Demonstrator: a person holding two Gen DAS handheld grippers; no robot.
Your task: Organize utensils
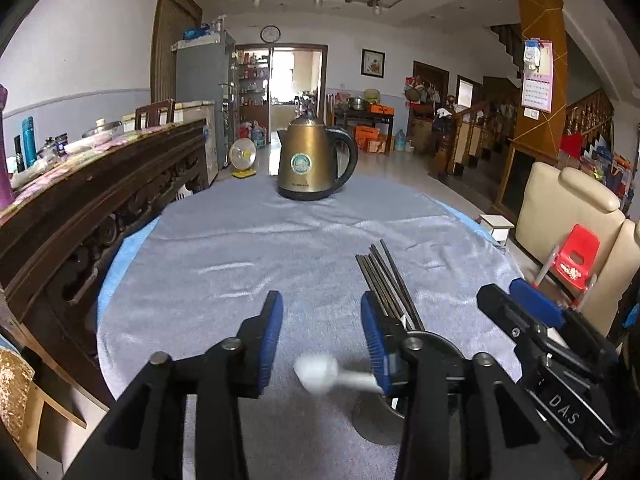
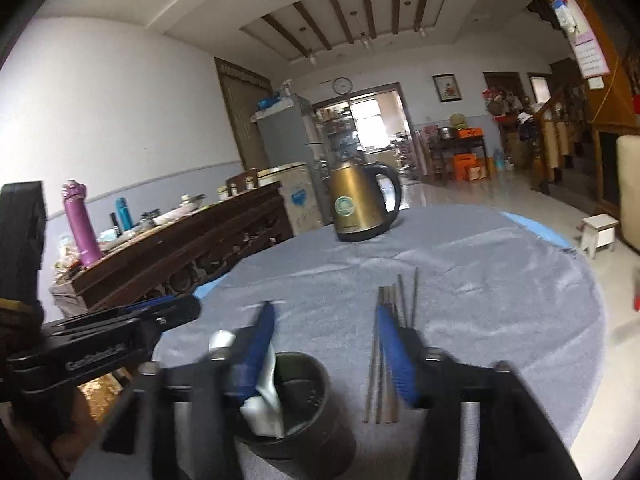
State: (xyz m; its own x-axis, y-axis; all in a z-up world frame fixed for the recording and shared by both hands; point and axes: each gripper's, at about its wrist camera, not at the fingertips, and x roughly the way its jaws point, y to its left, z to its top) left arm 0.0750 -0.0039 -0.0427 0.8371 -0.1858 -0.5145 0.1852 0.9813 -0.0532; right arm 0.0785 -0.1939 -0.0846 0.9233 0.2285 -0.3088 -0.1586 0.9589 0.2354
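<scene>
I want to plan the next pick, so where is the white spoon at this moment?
The white spoon stands in the dark metal holder near the table's front edge, with the chopsticks lying on the grey cloth to its right.

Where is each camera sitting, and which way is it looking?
Left wrist view: sits on the left gripper, looking across the grey cloth-covered round table at the brass-coloured electric kettle; its open fingers show, with the right gripper alongside.
Right wrist view: sits on the right gripper, tilted, above the dark round utensil cup holding a white spoon; the left gripper shows.
Both share the kettle and the bundle of metal chopsticks.
</scene>
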